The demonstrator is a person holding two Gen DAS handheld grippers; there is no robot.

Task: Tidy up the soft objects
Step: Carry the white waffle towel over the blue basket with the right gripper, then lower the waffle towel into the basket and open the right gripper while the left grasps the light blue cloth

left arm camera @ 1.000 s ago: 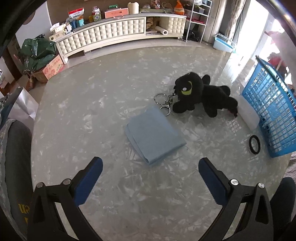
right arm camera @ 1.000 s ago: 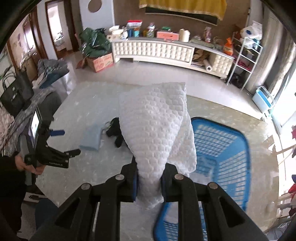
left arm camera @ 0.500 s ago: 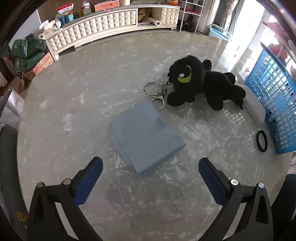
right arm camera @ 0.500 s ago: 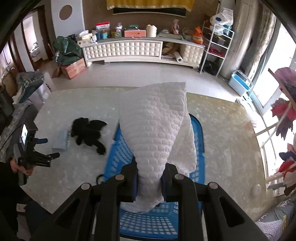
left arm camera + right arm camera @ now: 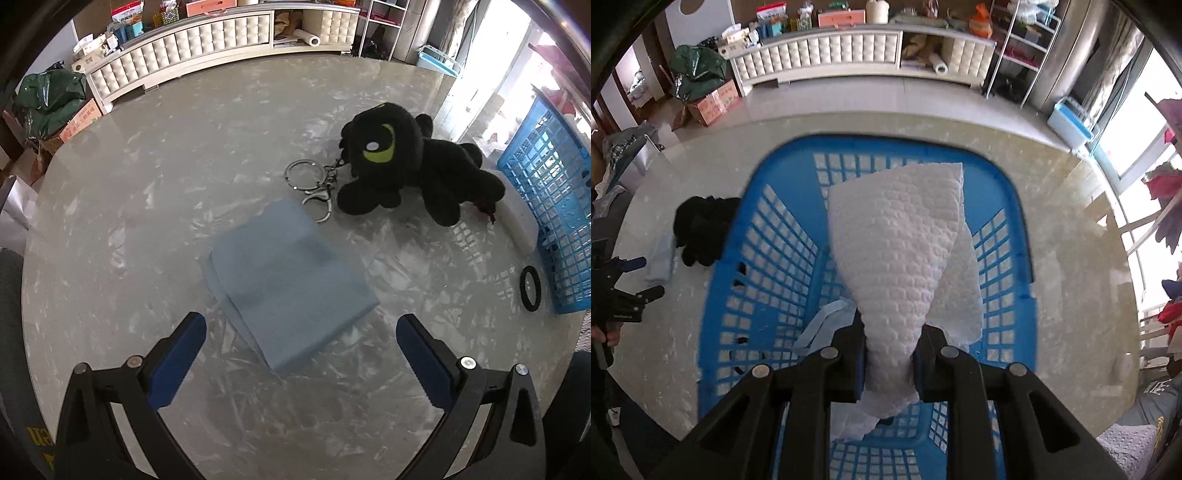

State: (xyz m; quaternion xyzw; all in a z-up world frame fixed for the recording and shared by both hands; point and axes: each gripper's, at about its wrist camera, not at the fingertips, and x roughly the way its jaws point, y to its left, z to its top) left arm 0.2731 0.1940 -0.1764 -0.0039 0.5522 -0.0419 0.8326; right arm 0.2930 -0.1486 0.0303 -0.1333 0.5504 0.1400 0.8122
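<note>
Table (image 5: pixel 110 206), round and pale like marble, carries everything here. On it stands the blue basket (image 5: pixel 775 236), which fills the middle of the right wrist view. Over its open top hangs the white quilted cloth (image 5: pixel 901 236), pinched at its lower end by the right gripper (image 5: pixel 888 363), whose jaws are almost closed on the fabric. I judge this step to be the putting of the white cloth into the basket; the next move calls for lowering it a little more and letting the jaws open so it falls inside the walls, not over the rim.

The left gripper (image 5: pixel 301 332) holds nothing, its jaws wide apart, and it hovers just above the near edge of the folded blue cloth (image 5: pixel 284 273). Probably this cloth is the next one to take. Beyond it lies the black plush toy (image 5: pixel 406 170), with the metal key rings (image 5: pixel 314 188) touching the cloth corner, and a small black ring (image 5: pixel 530 288) near the basket.

A pale blue strip (image 5: pixel 820 321) in the basket is half hidden, so I cannot say what it is. The basket is cut off in the left view.
</note>
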